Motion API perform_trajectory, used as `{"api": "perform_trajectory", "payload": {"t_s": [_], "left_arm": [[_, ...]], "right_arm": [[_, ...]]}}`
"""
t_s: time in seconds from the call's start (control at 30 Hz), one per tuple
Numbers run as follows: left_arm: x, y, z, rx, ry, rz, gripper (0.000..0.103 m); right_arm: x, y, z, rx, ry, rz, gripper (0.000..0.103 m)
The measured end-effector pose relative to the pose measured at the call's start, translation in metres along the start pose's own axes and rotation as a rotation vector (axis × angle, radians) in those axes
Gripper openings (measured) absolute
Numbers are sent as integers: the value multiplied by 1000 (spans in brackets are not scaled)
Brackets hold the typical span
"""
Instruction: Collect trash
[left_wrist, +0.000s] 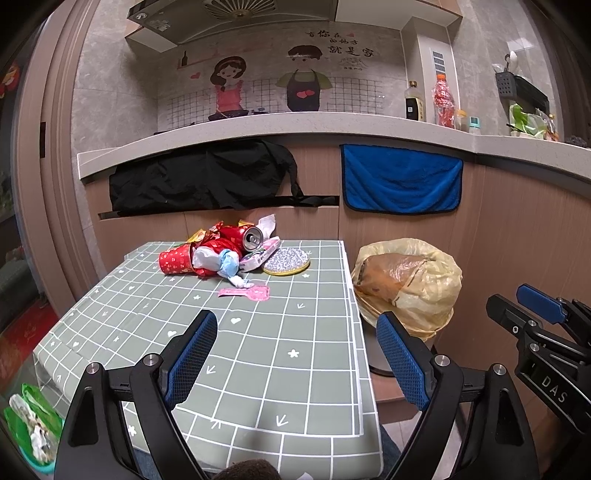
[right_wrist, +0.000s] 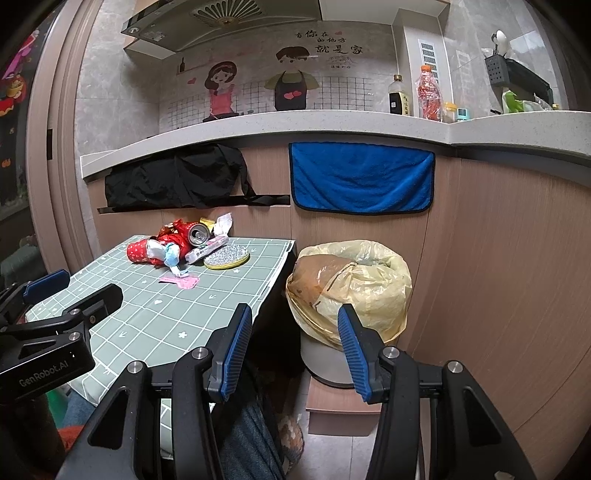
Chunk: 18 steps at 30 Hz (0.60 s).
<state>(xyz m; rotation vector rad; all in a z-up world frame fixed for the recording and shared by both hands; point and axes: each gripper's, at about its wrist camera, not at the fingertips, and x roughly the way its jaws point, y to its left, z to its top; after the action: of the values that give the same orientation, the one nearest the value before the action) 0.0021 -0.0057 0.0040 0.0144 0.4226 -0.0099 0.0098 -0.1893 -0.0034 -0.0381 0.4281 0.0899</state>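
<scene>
A heap of trash (left_wrist: 221, 251) lies at the far end of the grey-green checked table (left_wrist: 258, 362): a red paper cup (left_wrist: 175, 260), a crushed can (left_wrist: 253, 236), red wrappers, white and blue tissue, a pink box. A round glittery pad (left_wrist: 286, 261) and a pink scrap (left_wrist: 247, 292) lie beside it. A bin lined with a yellow bag (left_wrist: 406, 284) stands right of the table. My left gripper (left_wrist: 295, 332) hovers open over the near table, empty. My right gripper (right_wrist: 295, 325) is open and empty in front of the bin (right_wrist: 351, 288), off the table's right edge (right_wrist: 273, 291).
A counter (left_wrist: 295, 127) runs behind the table with bottles (left_wrist: 443, 99) on it. A black cloth (left_wrist: 199, 177) and a blue towel (left_wrist: 402, 181) hang from its front. A green bag (left_wrist: 33, 424) lies on the floor at the near left. The bin rests on a small wooden stand (right_wrist: 343, 406).
</scene>
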Motion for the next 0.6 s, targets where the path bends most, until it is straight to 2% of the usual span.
{"api": "perform_trajectory", "payload": {"t_s": [0.6], "left_arm": [[-1,3,2,-3,-4,0,88]], "right_arm": [[0,2,0,0,-3,-2,46]]}}
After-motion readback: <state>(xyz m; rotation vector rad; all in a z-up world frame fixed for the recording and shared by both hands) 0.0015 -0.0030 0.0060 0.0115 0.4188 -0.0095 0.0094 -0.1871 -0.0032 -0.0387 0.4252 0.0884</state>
